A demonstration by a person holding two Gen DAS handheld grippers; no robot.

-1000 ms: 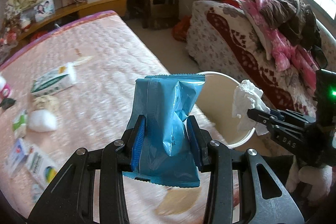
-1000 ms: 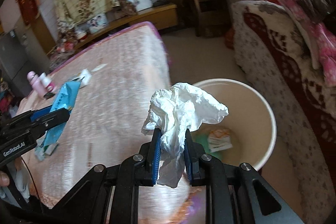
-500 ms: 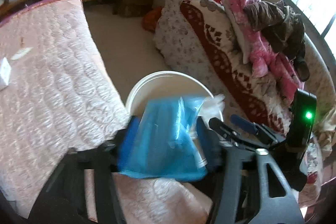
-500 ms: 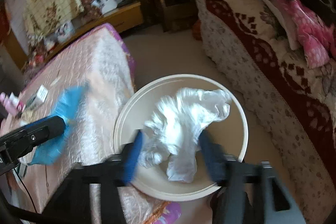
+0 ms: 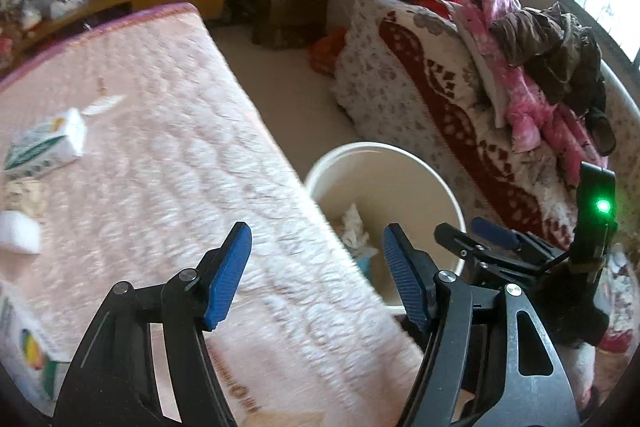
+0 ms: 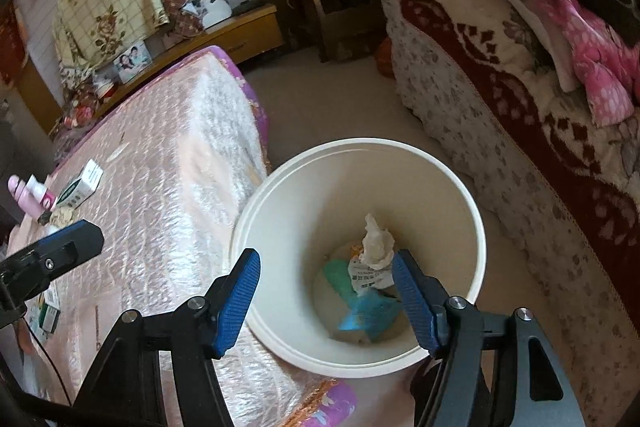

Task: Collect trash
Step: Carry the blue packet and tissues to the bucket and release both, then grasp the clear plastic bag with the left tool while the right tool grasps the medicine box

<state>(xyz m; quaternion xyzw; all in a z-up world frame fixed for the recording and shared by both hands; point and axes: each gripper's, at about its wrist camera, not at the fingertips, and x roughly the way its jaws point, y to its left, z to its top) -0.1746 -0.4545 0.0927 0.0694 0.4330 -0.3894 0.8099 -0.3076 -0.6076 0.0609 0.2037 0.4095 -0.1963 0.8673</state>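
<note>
Black hand-held gripper (image 5: 316,275) frame, blue ribbed pads (image 5: 228,277), silver screws, green status light

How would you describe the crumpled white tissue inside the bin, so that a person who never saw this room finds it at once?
Start at the round cream plastic bin standing on the floor between the pink quilted mattress and the flowered sofa. Look down to its bottom, where the trash lies. The crumpled white tissue stands on top of the heap, the only plain white, wrinkled piece, above a blue plastic wrapper.

Box (image 5: 24,355) cut off at left edge, print blurred — bin (image 5: 440,187) btm hidden.
</note>
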